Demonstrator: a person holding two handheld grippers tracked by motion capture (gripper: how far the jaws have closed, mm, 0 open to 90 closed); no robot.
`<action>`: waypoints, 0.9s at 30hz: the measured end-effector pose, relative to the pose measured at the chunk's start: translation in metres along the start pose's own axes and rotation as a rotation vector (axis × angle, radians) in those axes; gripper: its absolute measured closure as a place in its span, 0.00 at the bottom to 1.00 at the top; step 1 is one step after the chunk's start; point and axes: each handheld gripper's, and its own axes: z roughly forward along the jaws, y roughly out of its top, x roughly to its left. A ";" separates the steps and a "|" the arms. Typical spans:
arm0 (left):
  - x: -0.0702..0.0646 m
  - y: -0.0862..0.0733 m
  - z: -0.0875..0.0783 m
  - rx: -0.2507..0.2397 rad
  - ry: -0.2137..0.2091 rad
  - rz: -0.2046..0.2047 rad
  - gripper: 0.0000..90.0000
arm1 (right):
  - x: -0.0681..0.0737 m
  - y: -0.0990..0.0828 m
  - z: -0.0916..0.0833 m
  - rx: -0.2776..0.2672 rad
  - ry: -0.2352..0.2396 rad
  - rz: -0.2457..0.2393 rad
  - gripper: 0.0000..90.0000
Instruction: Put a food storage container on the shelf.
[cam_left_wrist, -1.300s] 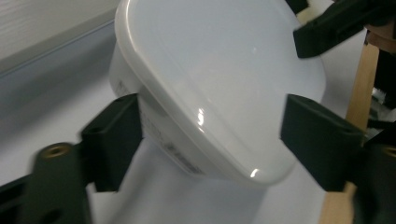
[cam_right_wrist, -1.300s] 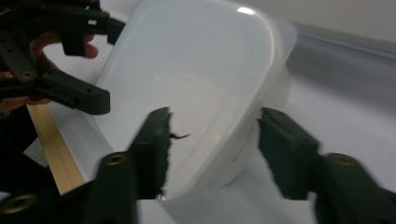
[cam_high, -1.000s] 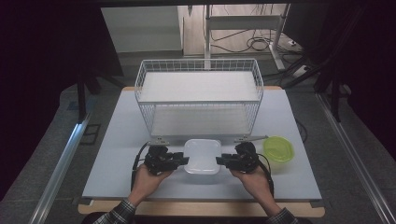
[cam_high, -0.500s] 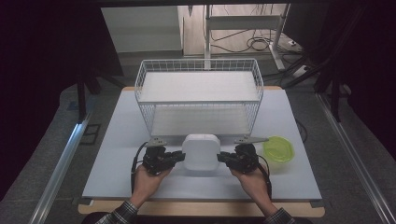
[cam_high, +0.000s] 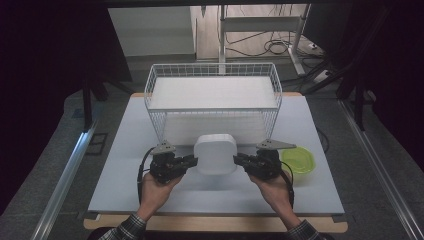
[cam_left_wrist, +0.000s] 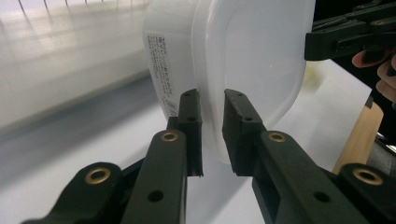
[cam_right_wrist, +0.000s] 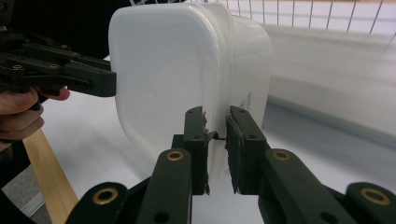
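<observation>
A pale grey worktop (cam_high: 125, 165) with a light wooden front edge sits in a dim room, dark curtains on both sides, cables trailing over the floor behind. At the far half stands a white wire basket (cam_high: 212, 102), its mesh walls rising well above the surface. To the right, a lime-green bowl (cam_high: 298, 160) rests close behind the right hand. The near strip of the worktop, between the hands and the wooden edge, lies bare, and there is open surface left of the basket too.

The white lidded container (cam_high: 215, 153) is held tipped up on edge just in front of the basket, its broad lid facing the person. It is translucent, square with rounded corners, and a printed label runs down one side wall.

The left gripper (cam_high: 189, 161) has just been closing and now pinches the container's left rim between its pads; the left gripper view shows the rim squeezed there. The right gripper (cam_high: 241, 160) has likewise been closing and clamps the opposite rim.
</observation>
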 end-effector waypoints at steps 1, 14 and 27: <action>0.000 0.003 -0.002 -0.008 0.002 0.003 0.87 | 0.001 0.005 -0.002 -0.010 0.001 -0.009 0.87; -0.002 0.031 -0.021 -0.075 0.003 0.038 0.87 | 0.007 0.037 -0.011 -0.064 0.015 -0.040 0.87; -0.006 0.068 -0.043 -0.135 0.006 0.076 0.88 | 0.006 0.065 -0.015 -0.111 0.045 -0.026 0.87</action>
